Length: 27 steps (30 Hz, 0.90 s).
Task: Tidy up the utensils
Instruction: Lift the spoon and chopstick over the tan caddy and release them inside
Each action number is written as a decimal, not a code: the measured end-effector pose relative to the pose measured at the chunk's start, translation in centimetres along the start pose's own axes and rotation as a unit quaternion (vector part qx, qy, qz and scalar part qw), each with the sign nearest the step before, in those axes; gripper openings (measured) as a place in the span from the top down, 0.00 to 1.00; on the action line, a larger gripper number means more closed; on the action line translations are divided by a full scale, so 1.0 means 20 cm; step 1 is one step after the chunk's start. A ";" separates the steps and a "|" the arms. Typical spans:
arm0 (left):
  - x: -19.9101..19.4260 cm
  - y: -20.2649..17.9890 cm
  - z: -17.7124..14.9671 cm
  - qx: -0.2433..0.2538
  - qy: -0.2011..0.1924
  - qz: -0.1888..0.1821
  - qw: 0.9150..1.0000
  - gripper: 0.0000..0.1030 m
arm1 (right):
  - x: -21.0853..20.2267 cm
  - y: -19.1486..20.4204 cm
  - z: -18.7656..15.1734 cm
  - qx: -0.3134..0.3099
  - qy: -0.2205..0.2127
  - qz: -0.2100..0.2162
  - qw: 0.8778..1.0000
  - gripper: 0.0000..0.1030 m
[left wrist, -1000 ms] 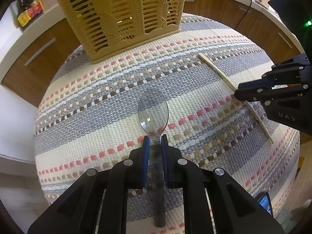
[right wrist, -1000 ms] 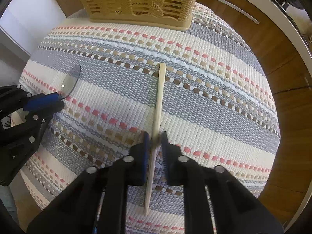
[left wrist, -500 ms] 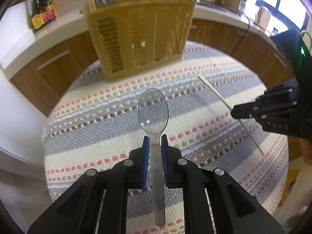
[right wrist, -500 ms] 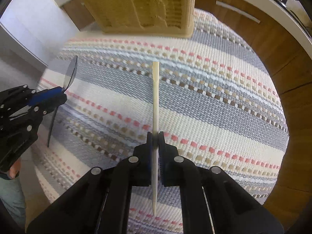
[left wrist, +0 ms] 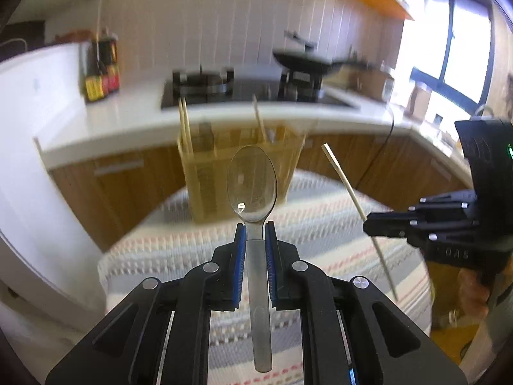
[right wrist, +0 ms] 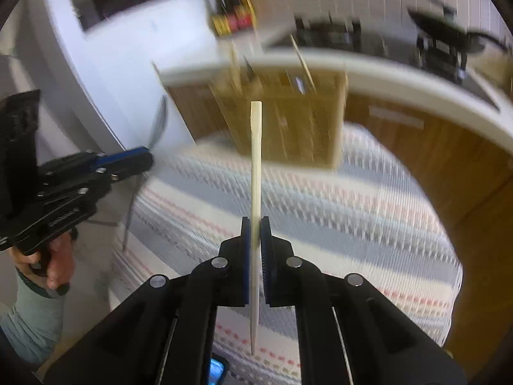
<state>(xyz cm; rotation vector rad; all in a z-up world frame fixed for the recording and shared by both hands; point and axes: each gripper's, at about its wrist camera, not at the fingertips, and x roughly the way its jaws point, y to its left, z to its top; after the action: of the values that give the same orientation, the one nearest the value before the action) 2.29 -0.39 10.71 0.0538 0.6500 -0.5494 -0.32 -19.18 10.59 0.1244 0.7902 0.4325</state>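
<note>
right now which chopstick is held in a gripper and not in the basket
The pale chopstick clamped in the right gripper; the other chopsticks stand upright in the yellow basket.

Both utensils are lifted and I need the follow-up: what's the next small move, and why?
Probably carry the spoon forward over the utensil basket. The left gripper is shut on its handle, clear of the striped mat, and the basket stands ahead.

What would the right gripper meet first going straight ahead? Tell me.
Probably the basket. The right gripper, shut on the chopstick, points at its front wall, and the chopstick's tip would get there first. The frame is blurred, so depth is uncertain.
</note>
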 end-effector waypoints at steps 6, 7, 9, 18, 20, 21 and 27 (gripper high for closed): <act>-0.19 0.03 0.22 -0.033 -0.106 -0.016 0.994 0.90 | -0.25 0.08 0.12 -0.044 -0.146 -0.006 0.988 0.96; -0.20 0.05 0.25 -0.038 -0.119 -0.019 0.992 0.90 | -0.27 0.07 0.16 -0.049 -0.165 -0.011 0.985 0.96; -0.24 0.08 0.33 -0.052 -0.158 -0.029 0.986 0.90 | -0.31 0.08 0.21 -0.055 -0.202 -0.022 0.978 0.96; -0.10 0.12 0.52 -0.065 -0.255 -0.016 0.965 0.90 | -0.24 -0.08 0.48 -0.027 -0.311 -0.043 0.949 0.95; -0.01 0.13 0.54 -0.063 -0.261 -0.012 0.963 0.90 | -0.19 -0.14 0.55 -0.015 -0.320 -0.053 0.946 0.95; 0.04 0.14 0.55 -0.065 -0.262 -0.009 0.963 0.90 | -0.16 -0.17 0.56 -0.012 -0.324 -0.059 0.944 0.95; 0.32 0.22 0.56 -0.078 -0.258 -0.014 0.963 0.90 | 0.07 -0.37 0.66 0.012 -0.316 -0.077 0.946 0.95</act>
<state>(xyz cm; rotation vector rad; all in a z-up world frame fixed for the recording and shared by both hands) 14.84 -2.05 15.36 -0.2420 0.1821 -0.5093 12.40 -24.63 16.83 0.2100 0.1695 0.2105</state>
